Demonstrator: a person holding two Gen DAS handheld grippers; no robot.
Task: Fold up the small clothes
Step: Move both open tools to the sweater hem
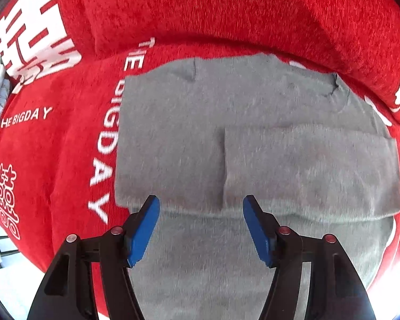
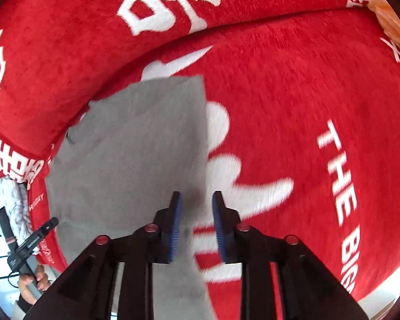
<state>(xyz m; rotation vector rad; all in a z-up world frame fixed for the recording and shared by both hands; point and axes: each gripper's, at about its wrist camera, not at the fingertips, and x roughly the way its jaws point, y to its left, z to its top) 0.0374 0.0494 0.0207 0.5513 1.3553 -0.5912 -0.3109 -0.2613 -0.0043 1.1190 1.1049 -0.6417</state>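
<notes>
Grey knit garment [image 1: 170,138] lies flat on red cover [image 1: 53,160], one flap folded over its right half. Left gripper [image 1: 201,205] hovers above the near fold, jaws spread, empty. Right gripper [image 2: 196,200] sits over the garment's right edge, jaws parted, holding nothing. Risk: plush cover drags; a shallow pinch grabs one layer, undoing the fold

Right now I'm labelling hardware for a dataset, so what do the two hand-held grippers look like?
Both match. The left hand-held gripper and the right hand-held gripper each have two black angular plastic arms tipped with flat blue pads, and round silver-red fasteners on the arms. No cables show on either.
</notes>
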